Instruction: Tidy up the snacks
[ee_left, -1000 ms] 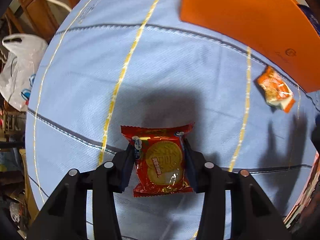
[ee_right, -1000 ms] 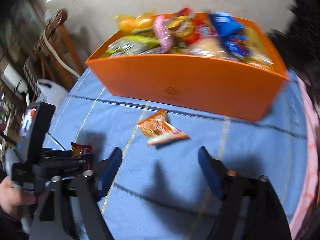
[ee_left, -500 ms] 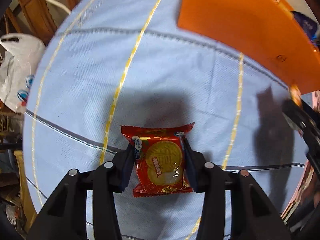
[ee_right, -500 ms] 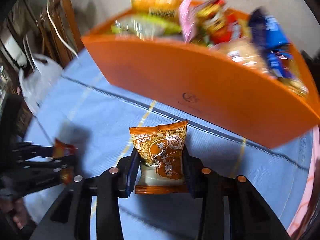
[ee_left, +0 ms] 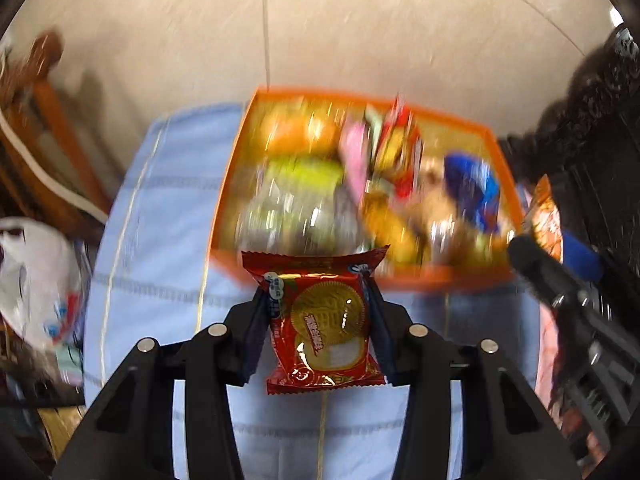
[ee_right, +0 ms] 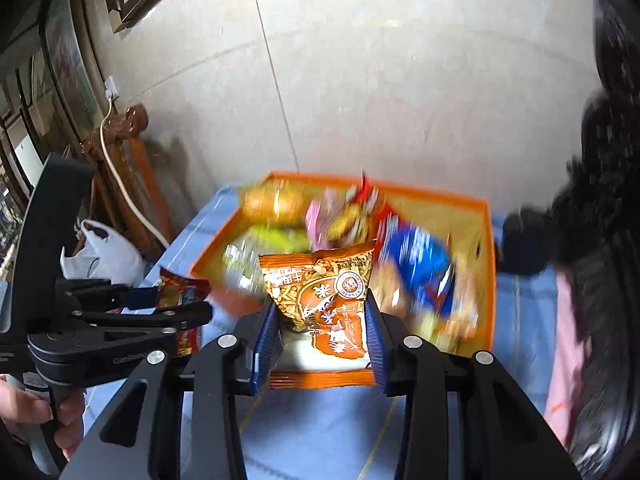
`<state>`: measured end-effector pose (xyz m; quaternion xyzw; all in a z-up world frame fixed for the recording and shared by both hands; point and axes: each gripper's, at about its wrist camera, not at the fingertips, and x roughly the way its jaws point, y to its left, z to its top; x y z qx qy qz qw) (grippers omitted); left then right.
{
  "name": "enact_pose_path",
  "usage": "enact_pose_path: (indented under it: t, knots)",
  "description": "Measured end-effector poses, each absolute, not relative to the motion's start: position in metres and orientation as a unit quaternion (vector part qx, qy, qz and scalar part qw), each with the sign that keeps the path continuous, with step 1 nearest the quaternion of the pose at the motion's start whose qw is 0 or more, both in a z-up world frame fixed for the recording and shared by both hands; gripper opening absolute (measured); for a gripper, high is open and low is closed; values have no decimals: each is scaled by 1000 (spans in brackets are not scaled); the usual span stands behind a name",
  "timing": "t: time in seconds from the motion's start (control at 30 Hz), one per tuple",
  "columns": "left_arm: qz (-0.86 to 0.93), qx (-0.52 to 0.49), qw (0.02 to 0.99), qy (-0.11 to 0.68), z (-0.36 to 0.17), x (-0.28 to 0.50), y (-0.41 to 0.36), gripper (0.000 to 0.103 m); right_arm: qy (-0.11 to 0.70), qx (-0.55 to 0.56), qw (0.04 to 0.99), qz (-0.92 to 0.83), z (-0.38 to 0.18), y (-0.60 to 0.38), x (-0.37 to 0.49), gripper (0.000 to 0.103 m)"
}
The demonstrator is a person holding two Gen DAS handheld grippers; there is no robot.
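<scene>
Bright daylight; bkgd motion-blurred, fisheye edges dark, warped.

Two claws up: the left claw [ee_left: 318, 322] and the right claw [ee_right: 322, 338]. Two packets aloft: one red biscuit packet [ee_left: 324, 332], one orange peanut packet [ee_right: 324, 308]. One orange box [ee_left: 496, 148], its blurred snacks uncountable. One white bag [ee_right: 100, 250].

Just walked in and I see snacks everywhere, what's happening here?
A person is tidying snacks with a handheld gripper in each hand. The left gripper is shut on a red packet; the right gripper is shut on an orange packet. Both packets are held in the air in front of the orange box, already crowded with snacks, on a blue cloth.
</scene>
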<state>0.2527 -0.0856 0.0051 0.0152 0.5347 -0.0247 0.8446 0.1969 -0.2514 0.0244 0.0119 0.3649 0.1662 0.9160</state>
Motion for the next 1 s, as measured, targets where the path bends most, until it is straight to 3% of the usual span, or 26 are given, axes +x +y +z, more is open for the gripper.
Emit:
enact_pose_path:
  t: [0.1,0.17,0.2,0.23,0.27,0.37,1.0]
  knots:
    - [-21,22,852,522,18,288,-101,46,370,16,917,150,26,-249,241,43]
    - [3,25,859,511,16,310,-106,70,378,11,918,119,20,-252,261,49]
    - [35,40,857,513,12,324,-105,95,379,12,921,85,18,-259,270,65]
    - [46,45,856,513,10,330,-103,98,371,20,926,70,18,-265,271,77]
    - [38,39,857,512,10,330,-99,98,354,31,932,67,20,-270,266,90]
    - [42,36,857,512,5,323,-93,98,325,22,943,62,18,-276,247,97]
    - [28,67,866,496,31,211,-98,99,353,39,934,34,9,-285,131,99]
